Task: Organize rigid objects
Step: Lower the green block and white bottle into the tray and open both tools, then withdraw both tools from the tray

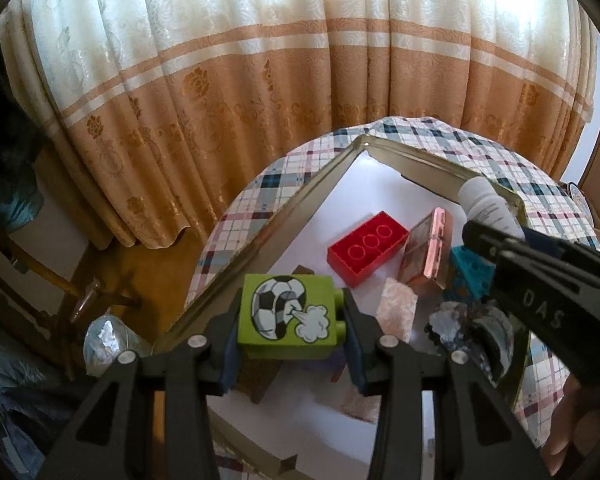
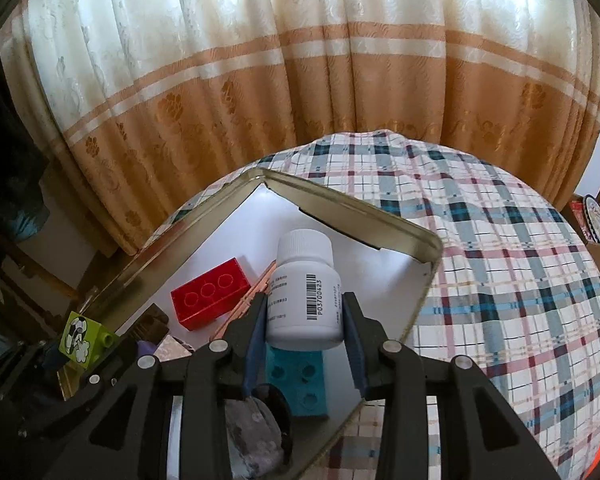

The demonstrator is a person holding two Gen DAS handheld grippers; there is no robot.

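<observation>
The left gripper [image 1: 290, 322] is clamped on a green toy block [image 1: 288, 322] printed with a football, its blue pads pressing the block's two sides. It holds the block above the near left edge of a shallow metal tin [image 1: 260, 240] lined with white.

The right gripper [image 2: 304, 316] is closed on a white pill bottle [image 2: 304, 300], gripping the labelled body with the ribbed cap pointing away. A barcode runs along the label. The bottle hangs over the middle of the tin [image 2: 380, 224], directly above a teal block [image 2: 300, 380] with round holes.

Inside the tin lies a red brick [image 1: 366, 252] with three rings on its face, just beside a rose-gold case [image 1: 428, 256]. Nearer in sit a pale pink stone [image 1: 396, 306] and a dark glittery lump [image 1: 460, 328], close to the teal block [image 1: 470, 276].

The tin rests on a plaid cloth [image 2: 500, 280] in blue, red and cream that covers a rounded surface. Behind it hangs a cream and orange curtain [image 1: 260, 80] with a flower pattern, lit from behind. At the lower right of the left view, part of a hand [image 1: 572, 432] shows under the right gripper's handle.
</observation>
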